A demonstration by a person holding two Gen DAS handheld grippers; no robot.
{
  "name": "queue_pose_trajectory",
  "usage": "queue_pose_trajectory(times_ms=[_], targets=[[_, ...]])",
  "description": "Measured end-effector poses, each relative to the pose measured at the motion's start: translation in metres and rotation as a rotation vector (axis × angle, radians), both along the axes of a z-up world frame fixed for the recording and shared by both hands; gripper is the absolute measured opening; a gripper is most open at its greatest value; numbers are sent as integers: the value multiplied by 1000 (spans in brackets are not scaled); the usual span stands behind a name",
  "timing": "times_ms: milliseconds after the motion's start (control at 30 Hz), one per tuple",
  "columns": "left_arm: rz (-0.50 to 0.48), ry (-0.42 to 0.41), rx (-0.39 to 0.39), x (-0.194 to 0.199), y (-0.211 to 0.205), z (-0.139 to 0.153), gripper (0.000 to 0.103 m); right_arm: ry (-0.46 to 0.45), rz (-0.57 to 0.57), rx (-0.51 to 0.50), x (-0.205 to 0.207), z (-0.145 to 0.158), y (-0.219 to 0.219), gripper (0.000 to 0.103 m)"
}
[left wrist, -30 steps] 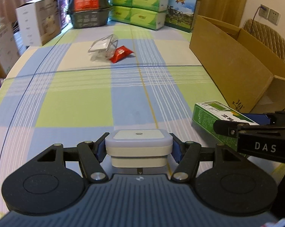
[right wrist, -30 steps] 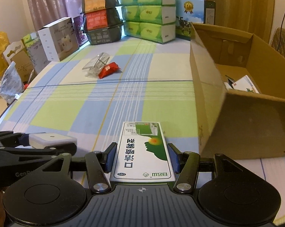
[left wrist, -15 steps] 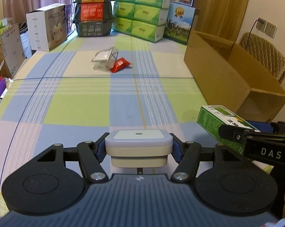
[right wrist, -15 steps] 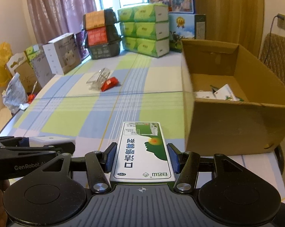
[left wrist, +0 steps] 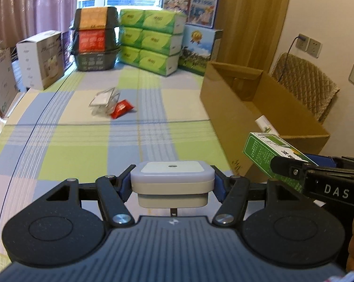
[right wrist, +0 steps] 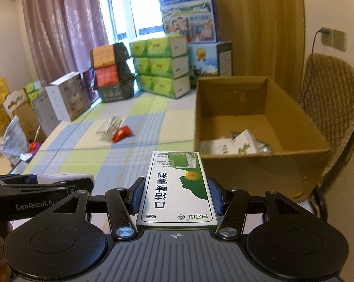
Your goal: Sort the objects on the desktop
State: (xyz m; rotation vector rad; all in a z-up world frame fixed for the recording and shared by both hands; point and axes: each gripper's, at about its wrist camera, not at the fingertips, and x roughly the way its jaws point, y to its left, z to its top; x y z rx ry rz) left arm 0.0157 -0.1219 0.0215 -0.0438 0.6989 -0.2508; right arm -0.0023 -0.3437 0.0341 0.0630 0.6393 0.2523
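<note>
Both my grippers have risen off the table since a second ago; the carton (right wrist: 259, 127) now shows its inside — I judge the drop is next. My right gripper (right wrist: 176, 196) is clamped on the green box (right wrist: 178, 188), long axis pointing forward, just short of the carton; my left gripper (left wrist: 172, 185) is clamped on the white adapter (left wrist: 172, 183), level.

A: The square white night-light (left wrist: 172, 180) looks like smooth matt plastic; the green-and-white medicine carton (right wrist: 178, 185) is glossy printed card.

B: The open brown box (right wrist: 259, 164) is plain matt corrugated cardboard, the checked tablecloth (left wrist: 82, 141) soft woven cloth, the small red sachet (left wrist: 121, 108) shiny foil.
</note>
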Motion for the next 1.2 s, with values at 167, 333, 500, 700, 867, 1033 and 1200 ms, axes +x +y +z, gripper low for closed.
queue_pose_trajectory(times_ms=[167,333,500,700,867,1033,1200], targets=[[-34,-29,-7,3,-19,13,60,-32,-35,7,-3,14,-20,53],[-70,-45,-17,7,-40,22,60,-61,-84,14,-2,26,-44,53],[-102,-64,-28,15,-60,33,60,-78,-137,12,4,33,-67,53],[-133,-74,-34,26,-80,40,60,-74,-174,11,11,33,-87,53],[-156,-79,-34,33,-95,43,60,-65,-188,12,17,32,-97,53],[-177,-84,-34,39,-108,44,60,-65,-202,12,22,30,-106,53],[-190,-89,-36,43,-118,46,60,-66,-212,10,27,30,-112,53]])
